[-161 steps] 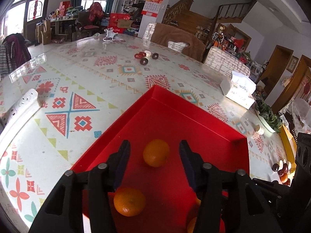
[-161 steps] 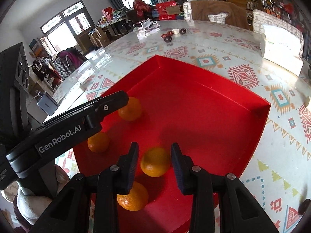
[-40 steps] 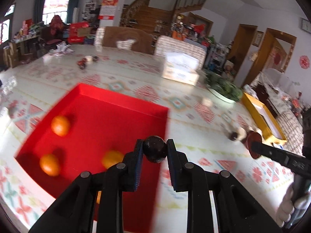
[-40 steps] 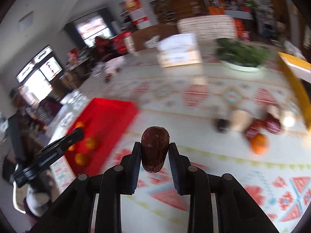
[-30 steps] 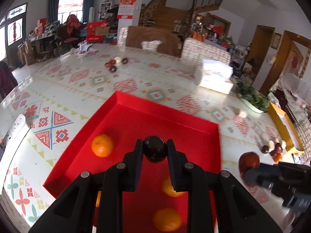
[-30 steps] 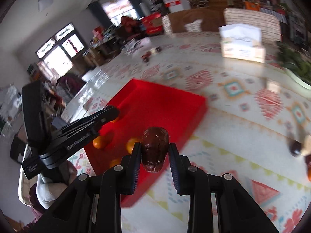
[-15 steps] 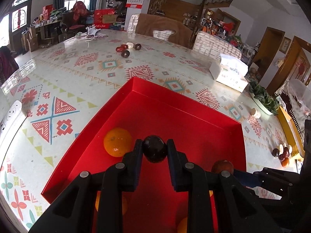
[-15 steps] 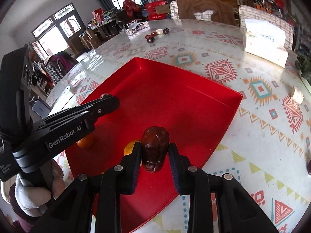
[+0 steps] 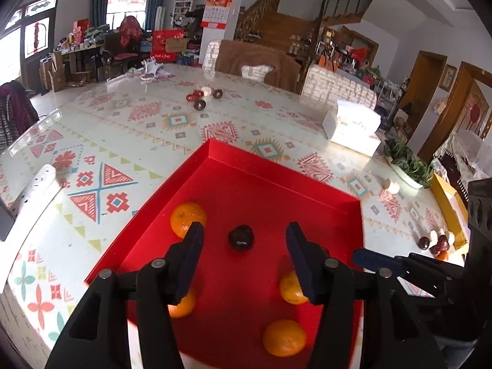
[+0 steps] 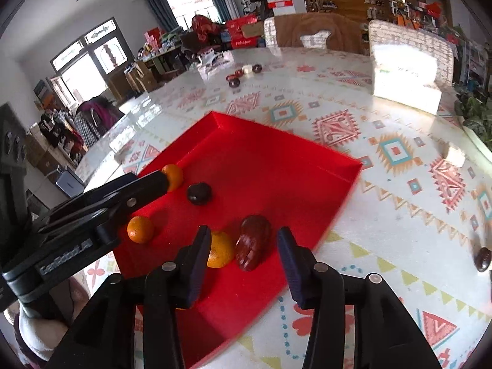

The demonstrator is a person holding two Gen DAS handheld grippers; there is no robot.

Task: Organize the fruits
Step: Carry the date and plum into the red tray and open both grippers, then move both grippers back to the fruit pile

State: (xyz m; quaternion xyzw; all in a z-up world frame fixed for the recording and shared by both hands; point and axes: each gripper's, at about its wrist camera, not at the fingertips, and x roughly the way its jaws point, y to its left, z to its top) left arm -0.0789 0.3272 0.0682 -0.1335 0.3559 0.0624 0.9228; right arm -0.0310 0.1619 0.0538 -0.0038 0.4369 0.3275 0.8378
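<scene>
Two fruits lie loose on the red tray (image 9: 196, 169): a round dark fruit (image 9: 240, 238) just ahead of the spread, empty left fingers (image 9: 192, 252), and an oblong red fruit (image 10: 252, 241), long axis running near-to-far, between the spread right fingers (image 10: 290, 263), beside an orange (image 10: 219, 249).

Patterned table (image 9: 129, 129), glossy. On it: red tray (image 9: 276, 184) near the front; white tissue box (image 9: 353, 129) behind to the right; small fruit cluster (image 9: 204, 96) far back; white power strip (image 9: 37, 187) at the left edge; yellow tray (image 9: 447, 206) and green plant dish (image 9: 406, 163) at the right, more fruit (image 9: 435, 244) beside them.
</scene>
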